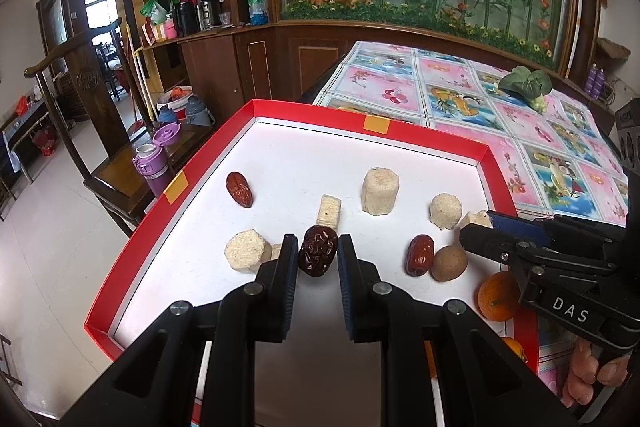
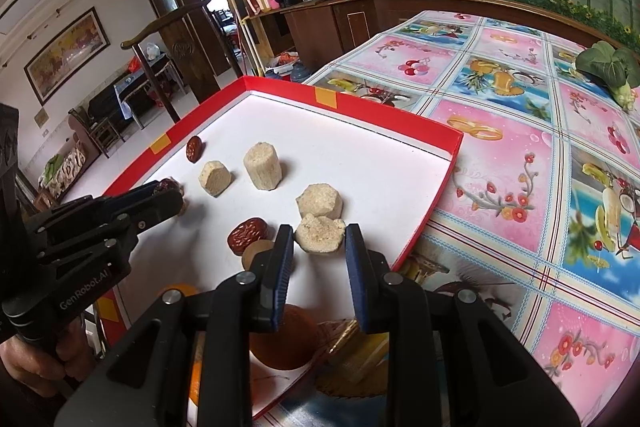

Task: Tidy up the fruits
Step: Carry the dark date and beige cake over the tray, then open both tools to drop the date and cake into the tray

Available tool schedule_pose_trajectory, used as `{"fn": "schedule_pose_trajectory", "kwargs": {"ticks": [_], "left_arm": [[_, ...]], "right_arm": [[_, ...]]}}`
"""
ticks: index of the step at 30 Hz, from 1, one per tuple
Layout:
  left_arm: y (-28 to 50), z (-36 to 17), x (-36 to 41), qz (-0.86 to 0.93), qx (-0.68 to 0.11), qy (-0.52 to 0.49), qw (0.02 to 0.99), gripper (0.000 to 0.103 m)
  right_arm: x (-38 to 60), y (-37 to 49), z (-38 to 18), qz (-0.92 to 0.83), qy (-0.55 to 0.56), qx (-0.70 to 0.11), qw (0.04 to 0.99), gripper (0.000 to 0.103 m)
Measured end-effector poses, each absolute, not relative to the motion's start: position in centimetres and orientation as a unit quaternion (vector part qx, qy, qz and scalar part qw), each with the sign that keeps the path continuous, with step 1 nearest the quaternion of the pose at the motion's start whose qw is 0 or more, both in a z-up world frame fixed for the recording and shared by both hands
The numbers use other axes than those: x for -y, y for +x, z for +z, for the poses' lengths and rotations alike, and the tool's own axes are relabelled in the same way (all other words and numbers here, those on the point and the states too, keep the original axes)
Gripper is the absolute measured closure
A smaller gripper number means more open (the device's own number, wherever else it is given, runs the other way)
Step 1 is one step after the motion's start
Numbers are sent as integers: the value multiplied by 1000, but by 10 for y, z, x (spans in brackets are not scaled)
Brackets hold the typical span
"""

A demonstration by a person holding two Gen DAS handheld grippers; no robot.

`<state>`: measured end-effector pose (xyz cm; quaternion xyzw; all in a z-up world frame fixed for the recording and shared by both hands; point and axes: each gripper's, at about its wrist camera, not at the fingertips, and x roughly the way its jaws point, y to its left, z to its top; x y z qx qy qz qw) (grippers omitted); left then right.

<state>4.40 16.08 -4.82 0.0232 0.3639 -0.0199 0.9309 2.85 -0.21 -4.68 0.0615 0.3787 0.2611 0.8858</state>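
Note:
A red-rimmed white tray (image 1: 440, 139) holds red dates, beige cake blocks, a brown longan and oranges. My left gripper (image 1: 318, 251) is shut on a dark red date (image 1: 317, 255), just above the tray floor; it shows at the left of the right wrist view (image 2: 168, 187). My right gripper (image 2: 318, 247) is open around a beige cake block (image 2: 320, 237), fingers apart from it; it shows at the right of the left wrist view (image 1: 480, 227). Other dates (image 1: 239, 189) (image 1: 419, 254), a longan (image 1: 449, 263) and an orange (image 1: 498, 295) lie nearby.
More beige blocks (image 1: 379, 191) (image 1: 446, 210) (image 1: 246, 255) stand in the tray. The tray rests on a flowered tablecloth (image 1: 460, 95) with a green vegetable (image 1: 524, 83) at the far right. A wooden chair with a purple bottle (image 1: 150, 167) stands left of the table.

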Motion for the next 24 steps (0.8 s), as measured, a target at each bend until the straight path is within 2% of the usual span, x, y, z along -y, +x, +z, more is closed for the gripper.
{"fn": "schedule_pose_trajectory", "kwargs": {"ticks": [14,15,17,20,21,23,24], "left_arm": [[45,-48,-156,-7,-369,31,929,82],[45,-48,-156,-6,-370,29,929,80],[44,-47,-158,0,-370,24,929,66],[42,-43,-159,11,-362,17,932,59],[41,-41,-159,13,-358,15,933,57],[38,-36,-160,19,-349,10,937,39],[36,-33,-160,23,-343,9,939,36]], "right_arm": [[1,30,-48,261,59,-382,885,74],[1,30,-48,262,58,-382,884,73],[1,30,-47,265,61,-379,885,69],[7,29,-44,270,72,-364,889,55],[9,29,-43,270,74,-360,890,54],[14,28,-39,271,83,-349,893,54],[18,27,-37,270,89,-344,895,54]]}}
